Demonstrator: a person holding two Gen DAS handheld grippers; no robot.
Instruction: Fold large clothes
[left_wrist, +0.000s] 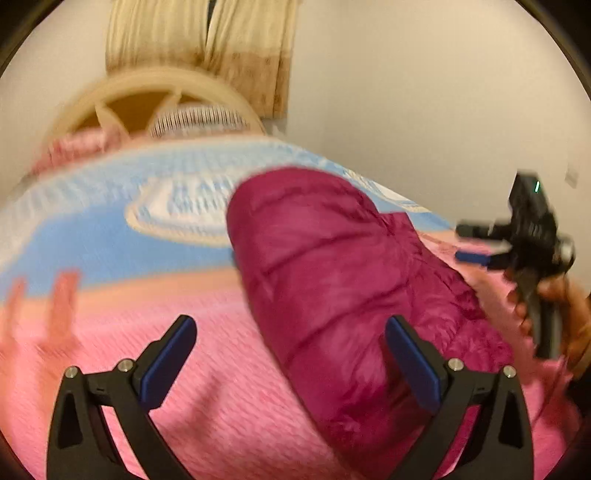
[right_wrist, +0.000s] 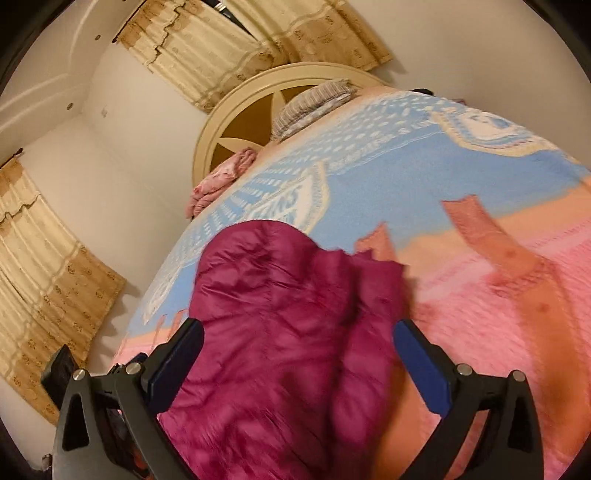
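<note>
One magenta quilted jacket (left_wrist: 332, 280) (right_wrist: 280, 332) lies in a folded, elongated bundle on a bed covered by a pink, peach and blue blanket (left_wrist: 122, 251) (right_wrist: 461, 192). Its puffy stitched panels run lengthwise, with a looser flap of the same fabric bunched along one side. Beyond the jacket, at the head of the bed, a striped pillow (left_wrist: 199, 120) (right_wrist: 314, 101) and a crumpled pink cloth (left_wrist: 81, 147) (right_wrist: 221, 177) rest against a rounded cream headboard (left_wrist: 110, 96) (right_wrist: 236, 110). Beige curtains (left_wrist: 199, 48) (right_wrist: 207, 48) hang on the pale wall behind it. Nothing lies on top of the jacket.

The left gripper (left_wrist: 291, 358) has its jaws spread wide and holds nothing; the near end of the jacket lies below and between its blue-padded fingers (left_wrist: 170, 362), nearer the right-side one, with blanket showing under the other. The right gripper (right_wrist: 299, 365) (left_wrist: 517, 251) is likewise spread and empty, and the jacket fills almost the whole gap between its fingers (right_wrist: 421, 369). In the left wrist view that gripper hangs at the jacket's far side, gripped by a hand (left_wrist: 565, 314); motion blur hides whether its tips touch the fabric.
</note>
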